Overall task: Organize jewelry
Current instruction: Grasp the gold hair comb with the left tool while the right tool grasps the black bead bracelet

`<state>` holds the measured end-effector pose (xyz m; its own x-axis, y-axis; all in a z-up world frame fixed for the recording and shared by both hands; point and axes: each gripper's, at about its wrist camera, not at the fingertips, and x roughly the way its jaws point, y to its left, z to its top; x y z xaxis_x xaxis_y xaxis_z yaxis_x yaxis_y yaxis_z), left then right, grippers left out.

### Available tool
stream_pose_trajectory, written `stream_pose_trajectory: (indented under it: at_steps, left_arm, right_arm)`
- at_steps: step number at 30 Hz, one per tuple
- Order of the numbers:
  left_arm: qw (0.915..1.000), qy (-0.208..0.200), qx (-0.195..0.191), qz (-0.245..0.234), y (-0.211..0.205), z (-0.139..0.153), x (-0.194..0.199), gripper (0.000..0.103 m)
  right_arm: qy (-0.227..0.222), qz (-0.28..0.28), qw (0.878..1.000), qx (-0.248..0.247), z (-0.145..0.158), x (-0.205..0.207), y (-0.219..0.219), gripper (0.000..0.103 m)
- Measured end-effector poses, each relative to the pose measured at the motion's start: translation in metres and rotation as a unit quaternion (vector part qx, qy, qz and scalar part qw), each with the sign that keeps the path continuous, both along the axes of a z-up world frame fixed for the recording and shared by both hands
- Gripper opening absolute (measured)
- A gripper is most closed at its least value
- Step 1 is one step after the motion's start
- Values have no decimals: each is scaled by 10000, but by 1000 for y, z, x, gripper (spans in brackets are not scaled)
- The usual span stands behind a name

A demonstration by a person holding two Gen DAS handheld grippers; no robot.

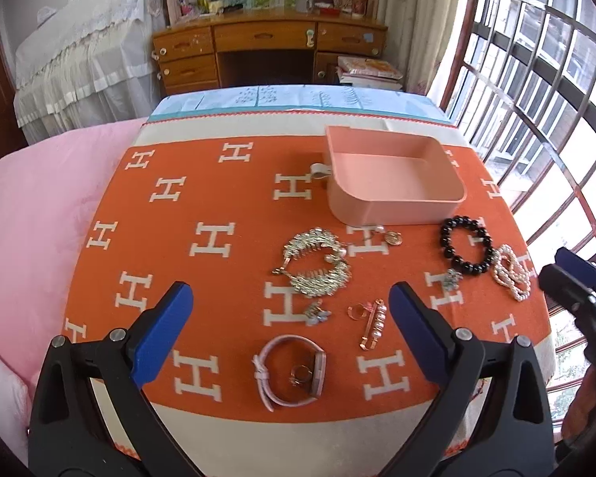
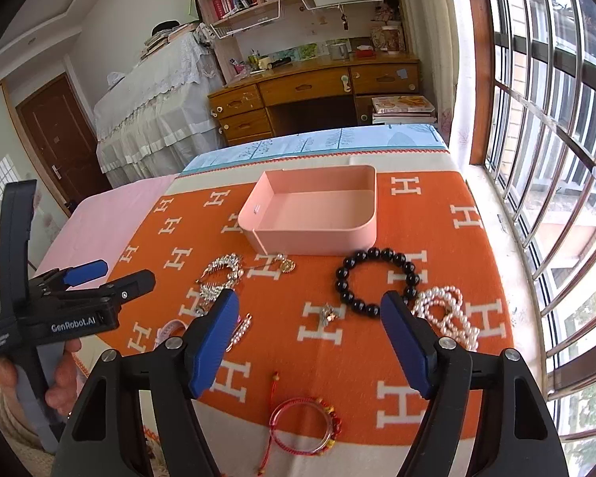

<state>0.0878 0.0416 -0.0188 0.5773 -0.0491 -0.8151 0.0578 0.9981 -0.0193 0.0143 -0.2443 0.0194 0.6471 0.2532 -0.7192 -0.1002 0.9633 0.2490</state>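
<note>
Right wrist: left hand-held gripper (image 2: 99, 274) level, agape.

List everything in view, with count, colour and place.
Tray: one, pink, nothing inside, far on the blanket.
Blanket: one, orange with white H marks.
Bead bracelet: one, black, before the tray.
Pearl piece: one, white, right of the beads.
Crystal necklace: one, silver, centre-left.
Watch: one, pink strap, nearest the left gripper.
String bracelet: one, red, near edge.
Pearl pin: one, rose-gold.
Left gripper: open.
Right gripper: open.
</note>
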Motion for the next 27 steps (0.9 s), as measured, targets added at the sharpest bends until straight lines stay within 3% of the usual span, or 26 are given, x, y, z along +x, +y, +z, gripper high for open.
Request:
stream_pose_trajectory:
  at_steps: [4, 10, 12, 15, 19, 23, 27]
  left_arm:
    - [9998, 195, -61, -26, 13, -1, 19, 89]
    - [9989, 333, 287, -157, 10, -7, 45, 89]
    - [9979, 535, 216, -290, 6, -15, 55, 89]
    - [9945, 897, 82, -541, -1, -30, 71, 89]
    - [9919, 1150, 113, -528, -8, -50, 88, 89]
    - [9884, 1449, 141, -444, -6, -70, 109, 73]
    - [9847, 1663, 163, -486, -3, -83, 119, 72]
  right_arm:
    - [158, 5, 9999, 27, 5, 20, -12, 72]
    - [563, -139, 9983, 62, 3, 65, -43, 70]
    - [733, -231, 9970, 128, -3, 79, -55, 68]
    - [1041, -322, 9939, 155, -21, 105, -71, 64]
    - [1548, -402, 9871, 122, -56, 134, -83, 51]
    - [1925, -398, 9805, -25, -95, 154, -86, 40]
    - [2039, -278, 9784, -193, -118, 166, -79, 40]
